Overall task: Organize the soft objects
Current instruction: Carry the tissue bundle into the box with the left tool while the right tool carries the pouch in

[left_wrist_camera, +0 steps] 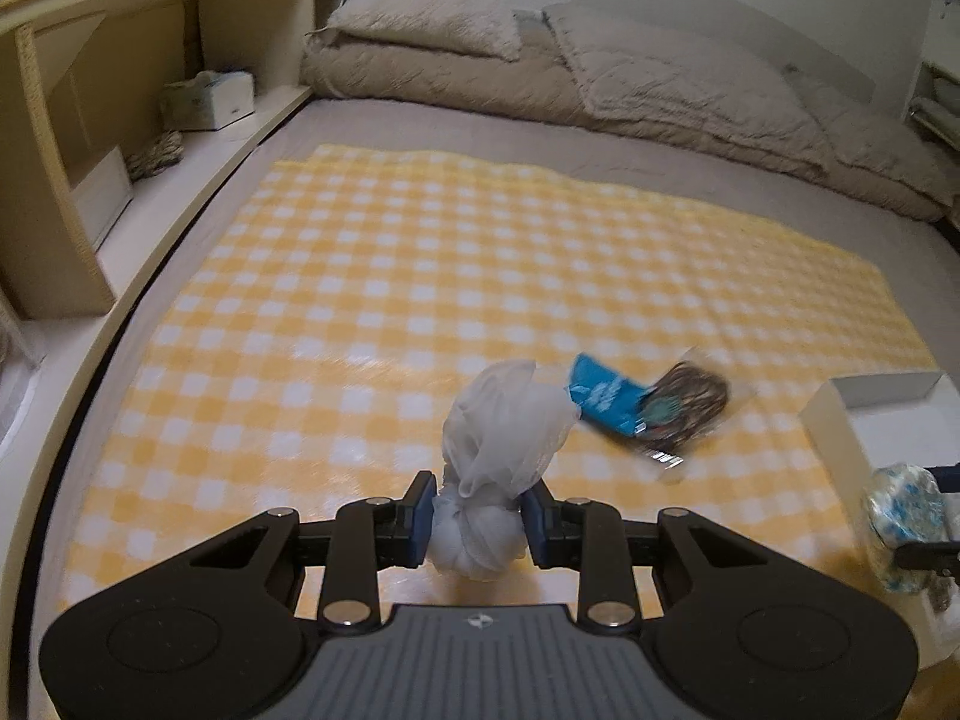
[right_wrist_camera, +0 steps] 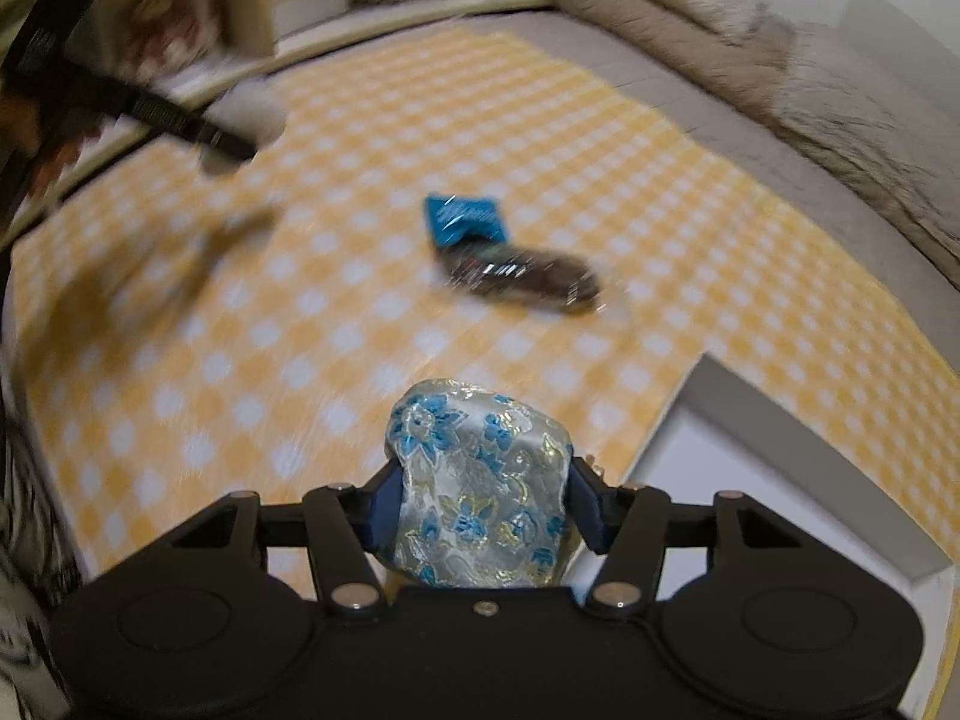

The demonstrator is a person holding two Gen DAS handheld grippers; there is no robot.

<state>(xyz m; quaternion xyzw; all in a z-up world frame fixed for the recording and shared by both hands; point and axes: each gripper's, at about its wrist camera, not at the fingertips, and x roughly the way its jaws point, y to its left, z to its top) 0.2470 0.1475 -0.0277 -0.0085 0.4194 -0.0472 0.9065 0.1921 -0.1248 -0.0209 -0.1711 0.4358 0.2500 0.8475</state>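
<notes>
My left gripper (left_wrist_camera: 480, 519) is shut on a white mesh bath pouf (left_wrist_camera: 501, 438) and holds it above the yellow checked cloth (left_wrist_camera: 420, 276). My right gripper (right_wrist_camera: 480, 504) is shut on a white pouch with blue flowers (right_wrist_camera: 480, 480); the pouch also shows at the right edge of the left wrist view (left_wrist_camera: 900, 525). A blue packet (left_wrist_camera: 603, 393) and a dark item in clear wrap (left_wrist_camera: 690, 405) lie together on the cloth; both also show in the right wrist view, the packet (right_wrist_camera: 465, 219) and the wrapped item (right_wrist_camera: 528, 276). The left gripper and pouf appear blurred at upper left of the right wrist view (right_wrist_camera: 252, 114).
A white open box (right_wrist_camera: 750, 480) sits at the cloth's right edge, just right of my right gripper, and shows in the left view (left_wrist_camera: 864, 414). A wooden shelf unit (left_wrist_camera: 90, 138) with a tissue box (left_wrist_camera: 210, 99) runs along the left. Beige pillows and duvet (left_wrist_camera: 630, 78) lie at the back.
</notes>
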